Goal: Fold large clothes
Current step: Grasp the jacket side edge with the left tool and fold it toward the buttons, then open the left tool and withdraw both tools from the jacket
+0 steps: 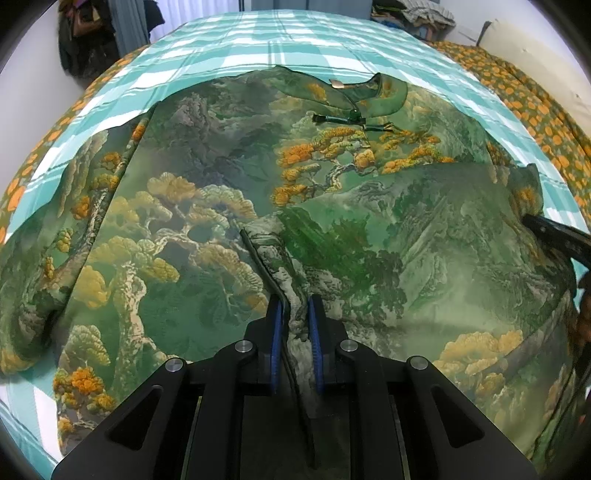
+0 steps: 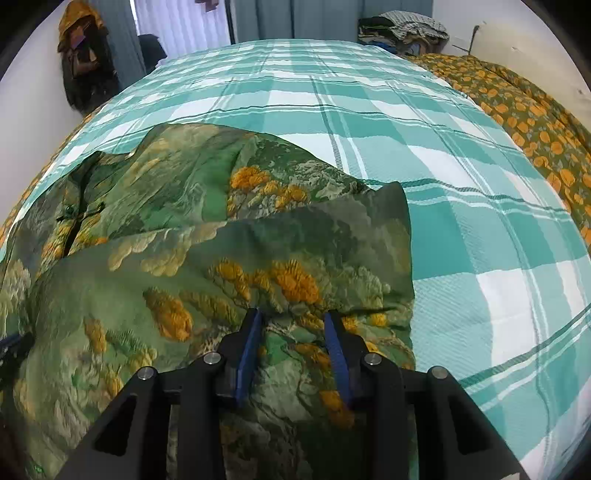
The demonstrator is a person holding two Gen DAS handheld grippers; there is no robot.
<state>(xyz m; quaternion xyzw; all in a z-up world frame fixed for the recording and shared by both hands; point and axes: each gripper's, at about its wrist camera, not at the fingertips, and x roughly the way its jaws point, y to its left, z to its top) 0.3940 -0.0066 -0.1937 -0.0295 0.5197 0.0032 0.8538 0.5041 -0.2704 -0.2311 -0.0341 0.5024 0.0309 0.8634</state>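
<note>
A large green garment (image 1: 207, 206) printed with mountains and orange trees lies spread on the bed, collar (image 1: 369, 92) at the far side. My left gripper (image 1: 295, 306) is shut on a dark-edged fold of the garment near its middle. My right gripper (image 2: 293, 321) holds bunched cloth of the same garment (image 2: 221, 266) between its blue pads, near the garment's right edge. The right gripper's black finger (image 1: 554, 232) shows at the right edge of the left wrist view.
The bed has a teal and white checked sheet (image 2: 406, 147). An orange-patterned quilt (image 2: 524, 110) lies along its right side. Piled clothes (image 2: 402, 26) sit at the far right corner, hanging clothes (image 2: 81, 55) at the far left.
</note>
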